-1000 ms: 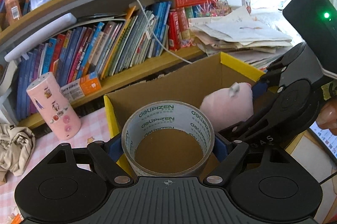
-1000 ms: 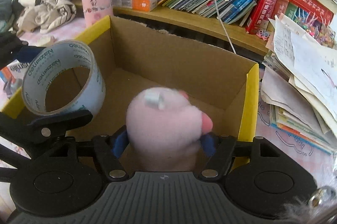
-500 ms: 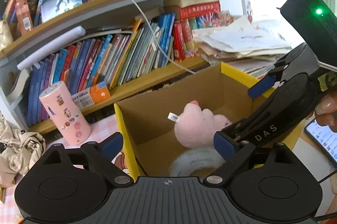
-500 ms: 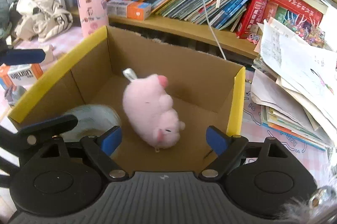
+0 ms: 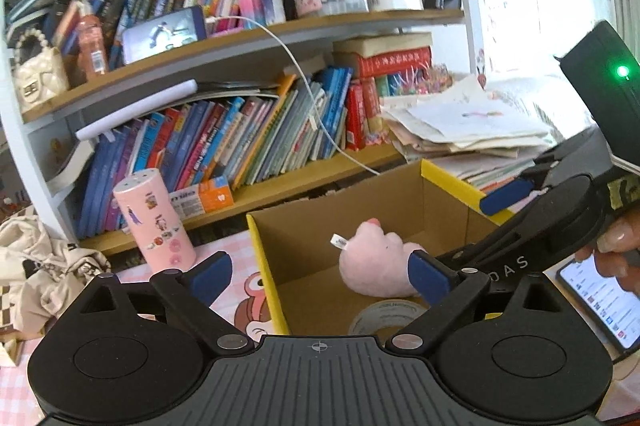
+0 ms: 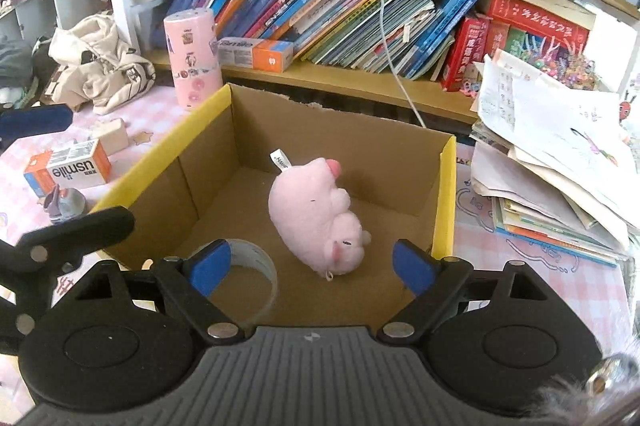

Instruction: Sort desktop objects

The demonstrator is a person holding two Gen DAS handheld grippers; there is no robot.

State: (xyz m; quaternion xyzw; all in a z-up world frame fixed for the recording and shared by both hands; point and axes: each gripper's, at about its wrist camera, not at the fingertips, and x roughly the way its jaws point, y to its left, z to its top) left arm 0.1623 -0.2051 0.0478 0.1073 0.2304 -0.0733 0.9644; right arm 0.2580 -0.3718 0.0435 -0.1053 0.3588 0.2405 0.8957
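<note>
Box (image 6: 447, 186): cardboard, yellow-edged, open-topped
Inside: pink plush (image 6: 316, 218), tape roll (image 6: 256, 266)
Right tool (image 6: 312, 268): spread wide, empty

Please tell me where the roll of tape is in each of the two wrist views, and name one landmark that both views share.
Left wrist view: the roll of tape lies on the floor of the cardboard box, low and right of centre, partly hidden by the gripper.
Right wrist view: the roll lies in the box's near left corner.
Shared landmark: the pink plush toy just beyond it.
</note>
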